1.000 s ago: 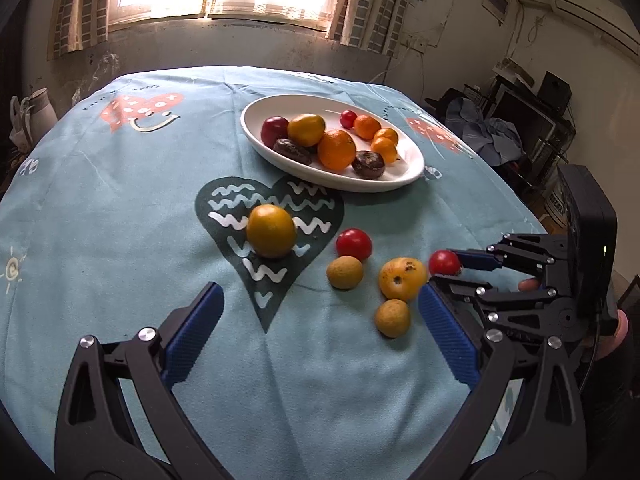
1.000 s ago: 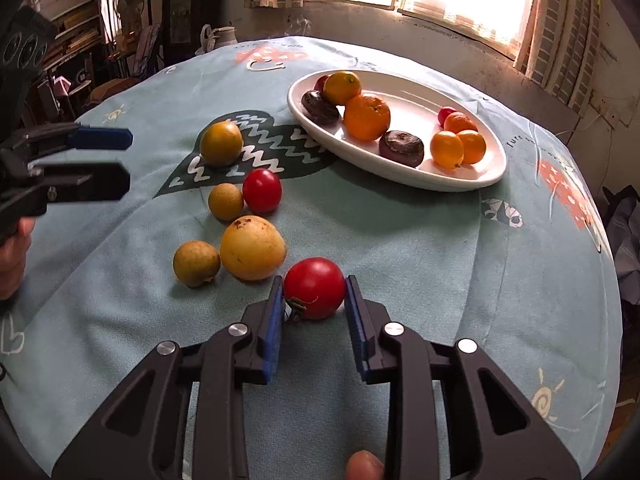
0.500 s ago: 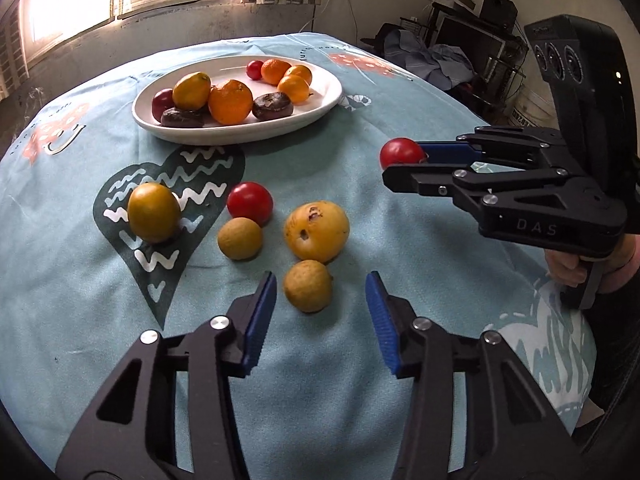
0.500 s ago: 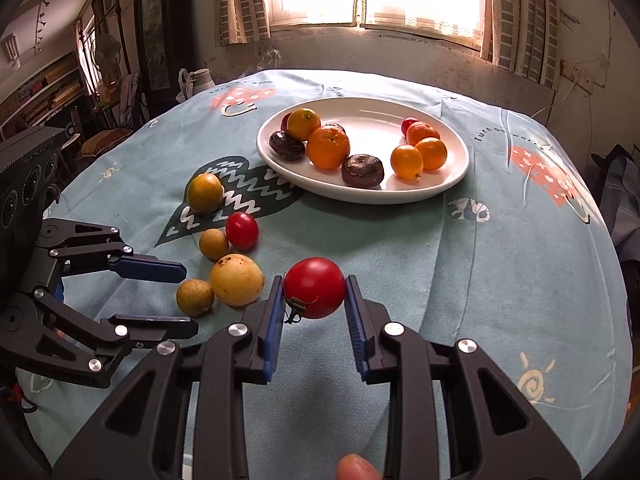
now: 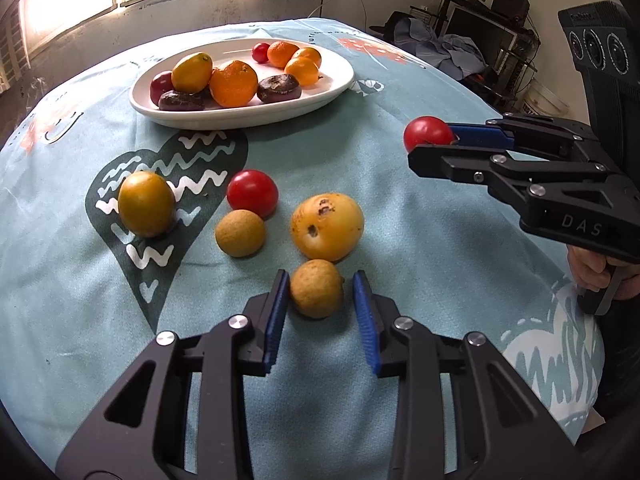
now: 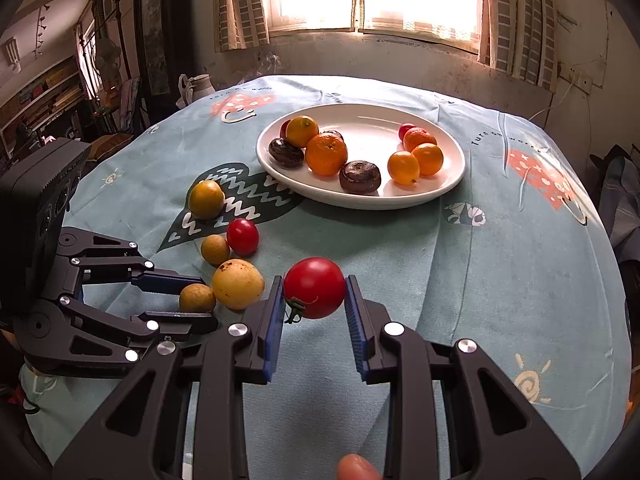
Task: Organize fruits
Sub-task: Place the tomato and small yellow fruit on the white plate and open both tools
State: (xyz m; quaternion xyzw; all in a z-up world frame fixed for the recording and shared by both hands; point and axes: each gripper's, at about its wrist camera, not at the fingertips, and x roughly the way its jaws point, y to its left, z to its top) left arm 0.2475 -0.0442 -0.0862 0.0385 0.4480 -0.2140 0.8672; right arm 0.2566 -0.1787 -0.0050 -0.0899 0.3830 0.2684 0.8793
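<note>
My right gripper (image 6: 314,304) is shut on a red tomato (image 6: 315,293) and holds it above the cloth; that tomato shows in the left wrist view (image 5: 427,133) too. My left gripper (image 5: 318,300) is open, its blue pads either side of a small tan round fruit (image 5: 316,288), small gaps on both sides. Beyond it lie a yellow spotted fruit (image 5: 327,226), another tan fruit (image 5: 240,233), a second red tomato (image 5: 252,193) and a yellow-green fruit (image 5: 146,203). A white oval plate (image 6: 448,188) holds several oranges, dark fruits and small red ones.
The round table has a light blue cloth (image 6: 500,264) with a dark heart print (image 5: 168,160). Cluttered furniture (image 5: 480,52) stands off the table's right edge. A white jug (image 6: 196,86) and shelves (image 6: 44,96) lie beyond the far left edge.
My left gripper moved forward and narrowed around the small tan fruit. My right gripper lifted the tomato higher and carried it a little toward the plate.
</note>
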